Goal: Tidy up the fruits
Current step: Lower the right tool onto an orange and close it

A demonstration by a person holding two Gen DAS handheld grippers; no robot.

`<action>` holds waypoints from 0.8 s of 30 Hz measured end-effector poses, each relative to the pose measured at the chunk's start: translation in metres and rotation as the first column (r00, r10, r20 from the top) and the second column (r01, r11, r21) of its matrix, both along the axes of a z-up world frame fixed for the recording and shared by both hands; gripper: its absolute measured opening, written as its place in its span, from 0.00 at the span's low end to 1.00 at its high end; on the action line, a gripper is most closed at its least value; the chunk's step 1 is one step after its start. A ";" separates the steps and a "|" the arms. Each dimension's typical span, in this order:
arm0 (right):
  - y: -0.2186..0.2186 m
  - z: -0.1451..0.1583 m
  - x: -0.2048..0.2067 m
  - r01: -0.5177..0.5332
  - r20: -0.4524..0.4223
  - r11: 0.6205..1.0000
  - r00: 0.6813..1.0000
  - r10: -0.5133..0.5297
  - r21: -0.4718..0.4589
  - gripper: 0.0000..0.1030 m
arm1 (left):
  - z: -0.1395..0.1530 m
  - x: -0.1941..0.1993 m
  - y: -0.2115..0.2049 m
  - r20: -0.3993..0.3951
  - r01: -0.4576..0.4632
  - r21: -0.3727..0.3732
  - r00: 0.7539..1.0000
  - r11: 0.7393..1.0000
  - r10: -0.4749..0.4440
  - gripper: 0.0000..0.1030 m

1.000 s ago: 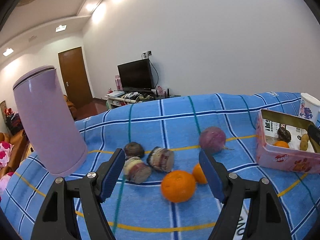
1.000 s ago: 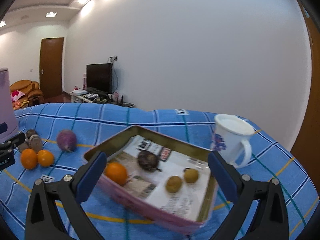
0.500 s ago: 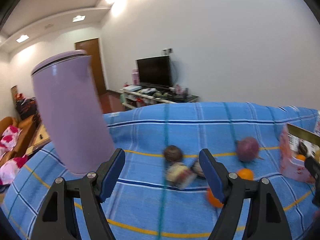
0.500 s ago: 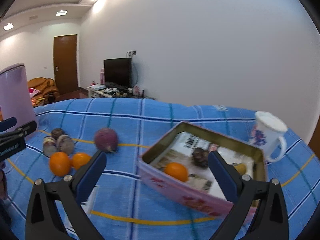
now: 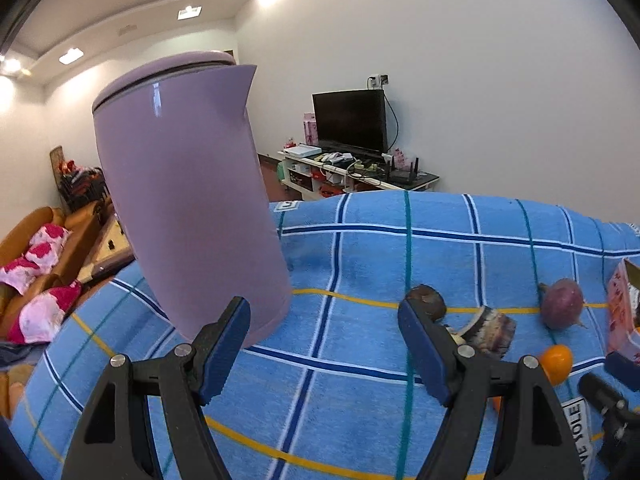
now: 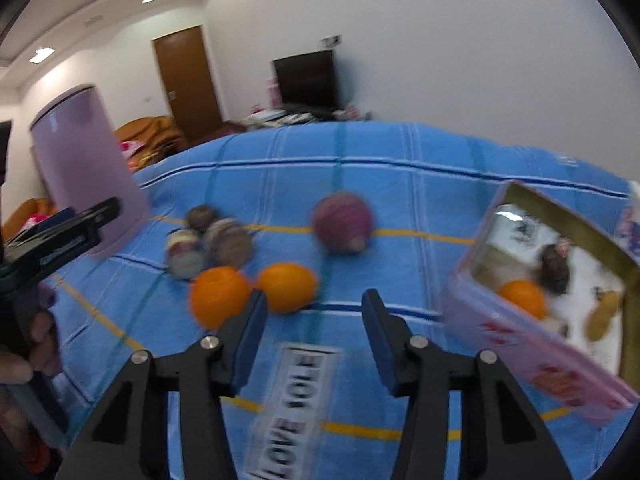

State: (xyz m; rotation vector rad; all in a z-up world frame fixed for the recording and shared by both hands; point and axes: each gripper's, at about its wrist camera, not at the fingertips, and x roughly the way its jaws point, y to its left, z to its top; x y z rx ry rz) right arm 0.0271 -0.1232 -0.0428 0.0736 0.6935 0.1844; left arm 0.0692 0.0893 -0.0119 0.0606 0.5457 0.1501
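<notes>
Blue plaid cloth (image 6: pixel 400 184) covers the whole work surface; its far edge curves off toward the TV stand, and bare cloth lies open in front of both grippers. Lilac kettle (image 5: pixel 188 196) stands at the left end. Pink tin box (image 6: pixel 532 320) sits at the right edge, holding an orange, a dark fruit and a yellowish one. Purple round fruit (image 6: pixel 342 222) lies alone mid-cloth. Two oranges (image 6: pixel 256 292) touch each other, just ahead of the right gripper (image 6: pixel 312 320); three brownish fruits (image 6: pixel 208 240) cluster behind them. Right gripper: jaws have just been closing, nothing between them, pads apart. Left gripper (image 5: pixel 324 340): jaws apart, empty, fruit cluster beside its right finger.
</notes>
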 end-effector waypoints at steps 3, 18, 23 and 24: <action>0.022 -0.003 0.004 -0.075 -0.029 0.997 0.997 0.076 0.010 0.50 | 0.000 0.004 0.008 -0.013 -0.025 0.027 1.000 0.999 0.026 0.75; 0.077 -0.020 0.044 -0.130 -0.142 0.990 0.982 0.121 -0.060 0.49 | -0.012 0.021 0.021 -0.096 -0.004 -0.057 0.995 0.998 -0.001 0.75; 0.071 -0.020 0.038 -0.154 -0.149 0.988 0.978 0.148 -0.027 0.48 | -0.014 0.018 0.009 -0.113 0.071 -0.044 0.991 0.996 -0.076 0.75; 0.069 -0.018 0.035 -0.158 -0.135 0.987 0.979 0.155 -0.014 0.48 | -0.015 0.018 0.005 -0.114 0.090 -0.032 0.989 0.995 -0.093 0.75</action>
